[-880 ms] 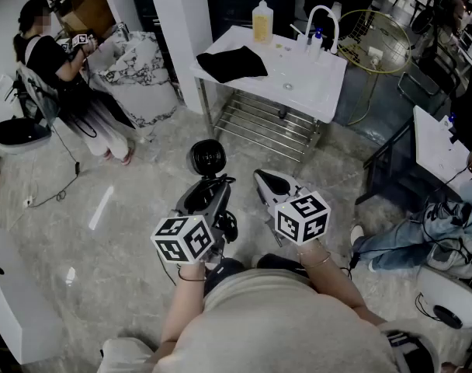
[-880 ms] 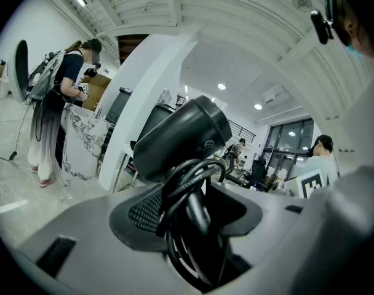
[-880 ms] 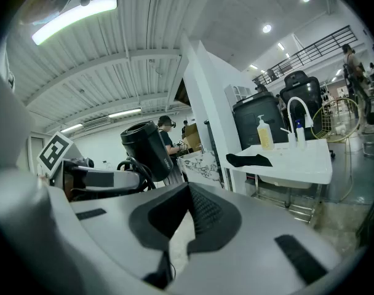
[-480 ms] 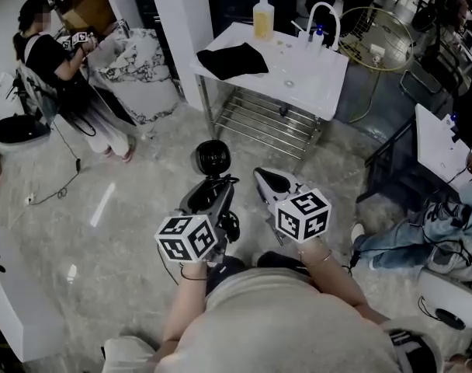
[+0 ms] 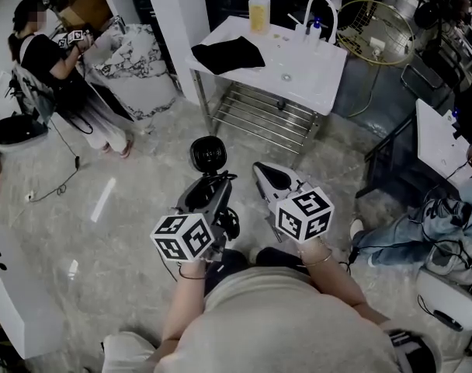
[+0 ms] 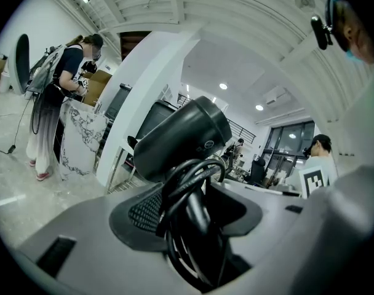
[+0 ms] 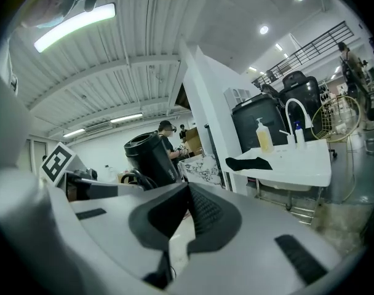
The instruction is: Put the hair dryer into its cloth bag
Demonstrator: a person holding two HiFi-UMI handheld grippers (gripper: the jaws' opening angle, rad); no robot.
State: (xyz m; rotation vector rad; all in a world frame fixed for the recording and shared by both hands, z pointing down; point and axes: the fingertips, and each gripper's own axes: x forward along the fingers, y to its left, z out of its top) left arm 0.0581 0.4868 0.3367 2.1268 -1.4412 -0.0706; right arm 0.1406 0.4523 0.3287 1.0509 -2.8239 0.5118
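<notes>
Grip on the left: the left gripper (image 6: 187,209) is clamped on the hair dryer (image 6: 181,137), with its jaws spread wide around the handle, where the black cord (image 6: 188,180) is wound in loops. The dryer's barrel stands up just past the jaw tips, and its round end faces upward in the head view. The right gripper (image 7: 186,212) is closed with nothing between its jaws. It is held just beside the left gripper, apart from it, and the dryer is just off to its left. Both grippers point a little downward, out over the floor (image 5: 135,208).

The bag (image 5: 228,54), a black cloth, lies flat well ahead of both grippers on the near left part of the white table (image 5: 310,76). A soap bottle (image 5: 259,12) and a faucet (image 5: 320,15) stand at the table's far edge, beyond the bag. Far to the left of the left gripper, another person (image 5: 61,76) stands with their own grippers.
</notes>
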